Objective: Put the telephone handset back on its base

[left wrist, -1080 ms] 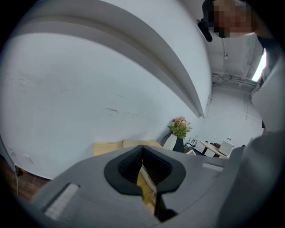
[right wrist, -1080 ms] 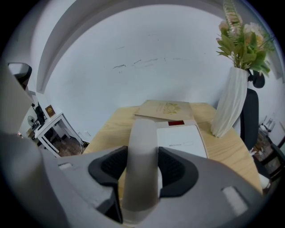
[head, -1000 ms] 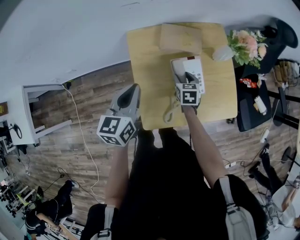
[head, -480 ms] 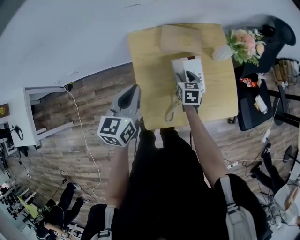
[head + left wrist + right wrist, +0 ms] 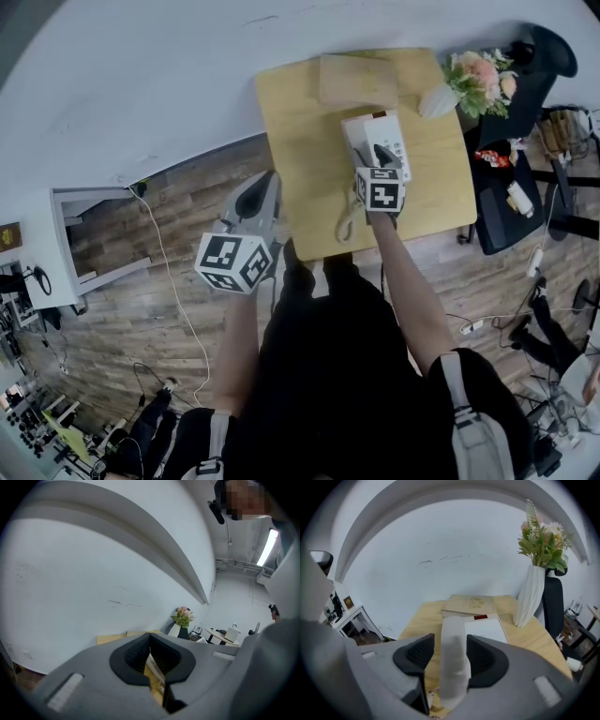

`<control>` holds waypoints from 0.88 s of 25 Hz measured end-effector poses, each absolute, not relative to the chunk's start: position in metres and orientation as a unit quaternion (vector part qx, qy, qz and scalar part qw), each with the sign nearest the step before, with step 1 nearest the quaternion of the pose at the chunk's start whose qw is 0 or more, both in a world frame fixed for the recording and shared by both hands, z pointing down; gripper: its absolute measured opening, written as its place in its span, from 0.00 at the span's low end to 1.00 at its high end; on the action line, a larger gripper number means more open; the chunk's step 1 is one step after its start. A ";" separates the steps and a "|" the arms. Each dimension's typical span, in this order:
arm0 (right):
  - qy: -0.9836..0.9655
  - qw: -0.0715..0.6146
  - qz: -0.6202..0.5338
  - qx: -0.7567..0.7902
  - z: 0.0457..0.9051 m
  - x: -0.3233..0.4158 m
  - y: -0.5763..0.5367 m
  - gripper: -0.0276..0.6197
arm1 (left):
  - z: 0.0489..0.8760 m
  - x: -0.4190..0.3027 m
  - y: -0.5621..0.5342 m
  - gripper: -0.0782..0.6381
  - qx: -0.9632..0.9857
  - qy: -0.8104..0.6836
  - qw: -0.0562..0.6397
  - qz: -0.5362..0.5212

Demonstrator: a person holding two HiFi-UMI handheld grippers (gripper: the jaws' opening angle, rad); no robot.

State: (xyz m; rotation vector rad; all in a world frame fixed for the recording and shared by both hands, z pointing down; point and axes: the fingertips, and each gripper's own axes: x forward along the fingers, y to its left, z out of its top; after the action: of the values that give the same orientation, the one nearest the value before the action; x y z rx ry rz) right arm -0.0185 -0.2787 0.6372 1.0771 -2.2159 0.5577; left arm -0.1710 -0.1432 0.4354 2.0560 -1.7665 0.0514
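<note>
The right tongs (image 5: pixel 451 660) pinch the white handset (image 5: pixel 453 639) over its base (image 5: pixel 486 631), while the left tongs (image 5: pixel 151 657) are pressed together, empty.

Bright, even light; fisheye-warped edges

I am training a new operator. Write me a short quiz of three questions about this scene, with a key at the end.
1. True or false: the left gripper holds the handset.
2. Which thing stands on the table, to the right of the base? A) a mug B) a white vase C) a lamp
3. Fill in: the right gripper is shut on the ____.
Key: 1 false, the left gripper is shut with nothing in it; 2 B; 3 handset.
</note>
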 end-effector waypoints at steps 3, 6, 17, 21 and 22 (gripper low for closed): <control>-0.833 0.299 0.208 0.416 0.631 -0.017 -0.273 0.38 | 0.431 -0.173 -0.138 0.12 0.747 -0.630 0.210 0.016; -0.830 0.296 0.204 0.426 0.624 -0.014 -0.266 0.38 | 0.425 -0.175 -0.133 0.12 0.754 -0.624 0.204 0.013; -0.818 0.272 0.191 0.470 0.586 -0.004 -0.238 0.36 | 0.401 -0.178 -0.115 0.12 0.788 -0.589 0.180 0.004; -0.815 0.258 0.183 0.486 0.568 0.000 -0.225 0.34 | 0.397 -0.178 -0.111 0.12 0.802 -0.571 0.176 0.000; -0.815 0.252 0.182 0.489 0.562 0.000 -0.221 0.34 | 0.396 -0.177 -0.111 0.12 0.806 -0.565 0.176 -0.001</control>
State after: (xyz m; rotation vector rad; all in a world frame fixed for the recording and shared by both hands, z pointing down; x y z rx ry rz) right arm 0.0003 -0.2215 0.5620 1.3300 -2.2162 0.4941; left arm -0.1767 -0.1110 0.3960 2.2823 -1.6008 -0.0025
